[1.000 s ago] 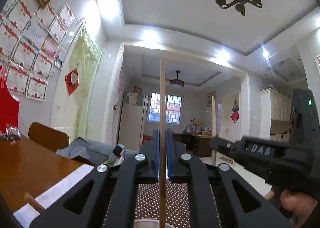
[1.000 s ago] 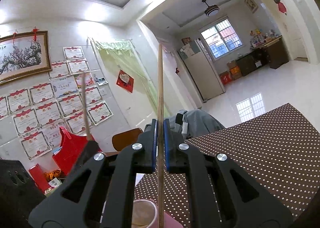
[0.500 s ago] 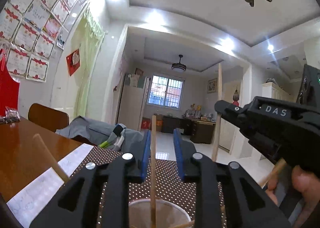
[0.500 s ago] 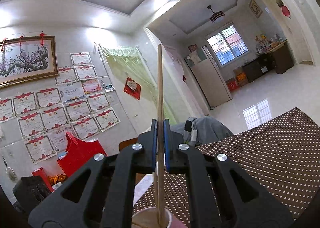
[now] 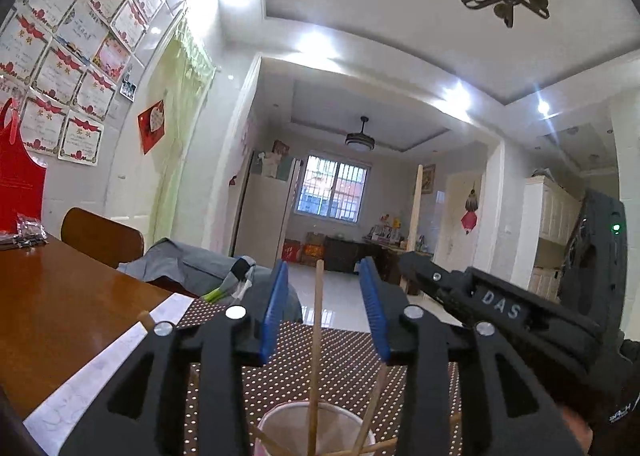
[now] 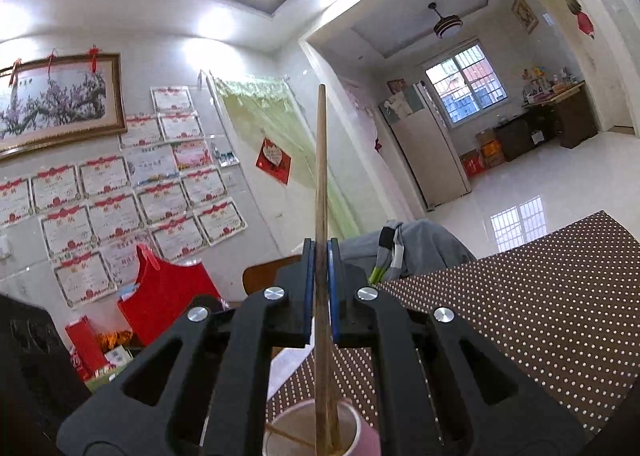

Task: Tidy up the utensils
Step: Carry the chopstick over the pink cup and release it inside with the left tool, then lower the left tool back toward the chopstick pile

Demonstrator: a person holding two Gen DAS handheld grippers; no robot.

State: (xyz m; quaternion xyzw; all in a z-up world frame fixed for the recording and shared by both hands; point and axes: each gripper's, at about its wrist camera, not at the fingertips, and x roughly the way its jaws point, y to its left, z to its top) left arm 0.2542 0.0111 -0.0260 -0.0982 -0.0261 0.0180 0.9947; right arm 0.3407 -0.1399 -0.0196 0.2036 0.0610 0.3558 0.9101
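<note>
Wooden chopstick (image 5: 316,340) stands upright in the paper cup (image 5: 280,422) below your left gripper (image 5: 324,312); its blue jaws are opening, pads clear of the stick between them. Other sticks lean inside the cup. Your right gripper (image 6: 320,288) pinches a second chopstick (image 6: 321,192), lower end in the cup (image 6: 360,436). The cup sits on a dotted brown mat (image 6: 540,316); the mat's far edge meets open floor. "DAS" is printed on the right gripper's body (image 5: 500,306).
</note>
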